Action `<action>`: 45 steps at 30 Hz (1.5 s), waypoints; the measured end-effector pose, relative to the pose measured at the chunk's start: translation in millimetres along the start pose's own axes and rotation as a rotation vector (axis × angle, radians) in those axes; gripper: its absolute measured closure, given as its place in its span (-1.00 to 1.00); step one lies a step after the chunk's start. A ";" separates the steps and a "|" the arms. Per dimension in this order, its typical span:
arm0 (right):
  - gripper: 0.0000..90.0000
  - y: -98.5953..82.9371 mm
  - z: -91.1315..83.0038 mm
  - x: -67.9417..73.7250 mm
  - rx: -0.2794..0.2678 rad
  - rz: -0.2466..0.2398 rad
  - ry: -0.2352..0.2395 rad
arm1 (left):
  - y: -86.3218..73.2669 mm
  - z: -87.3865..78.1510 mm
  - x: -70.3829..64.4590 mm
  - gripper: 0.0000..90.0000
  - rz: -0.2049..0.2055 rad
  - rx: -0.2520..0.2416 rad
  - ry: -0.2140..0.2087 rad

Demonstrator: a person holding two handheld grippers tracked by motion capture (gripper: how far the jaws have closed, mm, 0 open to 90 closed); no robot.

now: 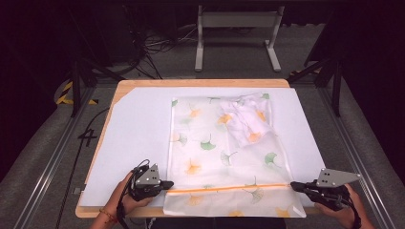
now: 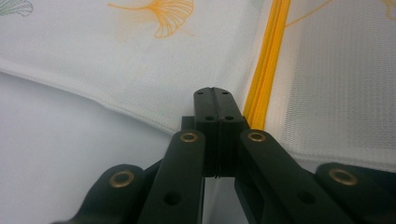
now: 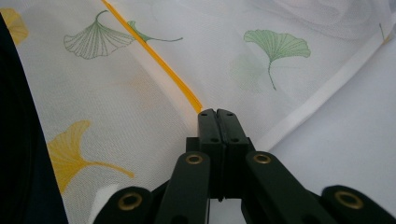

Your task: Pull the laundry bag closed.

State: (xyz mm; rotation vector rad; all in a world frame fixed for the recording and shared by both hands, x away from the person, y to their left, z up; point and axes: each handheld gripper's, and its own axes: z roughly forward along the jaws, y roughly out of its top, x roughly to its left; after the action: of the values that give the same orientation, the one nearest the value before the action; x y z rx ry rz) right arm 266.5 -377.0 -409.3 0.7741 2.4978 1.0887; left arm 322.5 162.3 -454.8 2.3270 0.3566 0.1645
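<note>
Room: a dark space with grey carpet around a wooden tabletop (image 1: 200,83) that carried a white sheet (image 1: 133,138) over most of its top.
Near edge: a mesh bag (image 1: 215,143) printed with orange and green leaves lay flat on the sheet, its near end hanging a little past the tabletop's front edge.
Zipper: an orange zipper (image 1: 229,188) ran across the bag close to its near end, from the left side to the right.
Left tool: the left tool (image 1: 168,185) lay at the bag's left edge, where the zipper ended; in the left gripper view its jaws stood pressed flat together with the bag's hem (image 2: 140,116) at their tips and the zipper (image 2: 266,65) just beside them, so it seemed clamped on the bag's edge.
Left hand: a hand (image 1: 125,193) with a bracelet held that tool from below.
Right tool: the right tool (image 1: 294,185) met the bag's right edge at the zipper's other end; in the right gripper view its jaws were likewise closed tight, with the zipper (image 3: 159,60) reaching their tips and the white edge band (image 3: 327,88) alongside.
Right hand: the other hand (image 1: 346,210) gripped that tool near the tabletop's right front corner.
Middle: the bag lay smooth and well spread between the two tools.
Far end: white cloth (image 1: 246,119) sat bunched inside the bag, toward its far right corner.
Beyond: a grey metal stand (image 1: 236,28) and loose cables (image 1: 153,45) were on the floor past the tabletop.
</note>
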 end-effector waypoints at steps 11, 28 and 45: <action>0.94 3.3 -3.7 2.7 -0.017 -0.008 -0.016 | -1.2 -3.1 0.0 1.00 -0.021 -0.016 0.019; 0.74 5.9 -6.1 -2.1 -0.075 0.011 -0.086 | -4.9 -17.7 5.3 1.00 -0.040 -0.040 0.111; 0.23 19.9 -1.3 -17.0 -0.126 0.017 -0.212 | -13.3 -35.7 14.8 0.44 -0.084 -0.095 0.245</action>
State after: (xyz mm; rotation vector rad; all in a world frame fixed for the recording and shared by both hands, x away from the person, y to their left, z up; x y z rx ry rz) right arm 286.7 -376.5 -392.6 0.8286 2.2290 1.0960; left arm 325.9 199.8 -439.0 2.1983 0.5551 0.4183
